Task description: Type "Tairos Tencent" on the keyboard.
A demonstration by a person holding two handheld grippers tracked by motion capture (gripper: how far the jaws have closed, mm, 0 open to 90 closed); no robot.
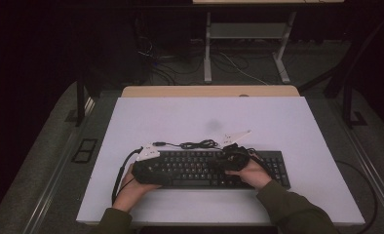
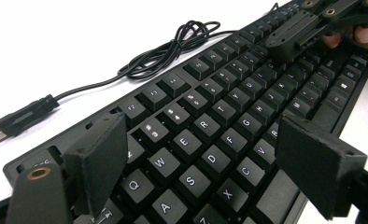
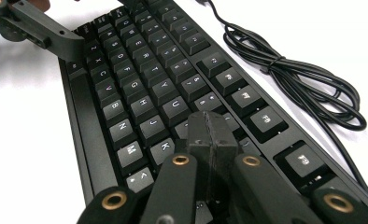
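So the white table [image 1: 278, 117] carries a black keyboard [image 1: 200, 168] near its front edge: rigid, flat, probably light but slippery plastic, best grabbed by the end edges, not the loose-ish keycaps. Left gripper [image 2: 205, 172] spreads wide over the left-end keys, right gripper [image 3: 212, 140] is pinched closed, holding nothing, and a bundled cable [image 1: 200, 144] lies behind

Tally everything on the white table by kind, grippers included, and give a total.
Keyboard: 1
Coiled USB cable: 1
Gripper: 2, left gripper open over the keys, right gripper shut over the keys
Total: 4
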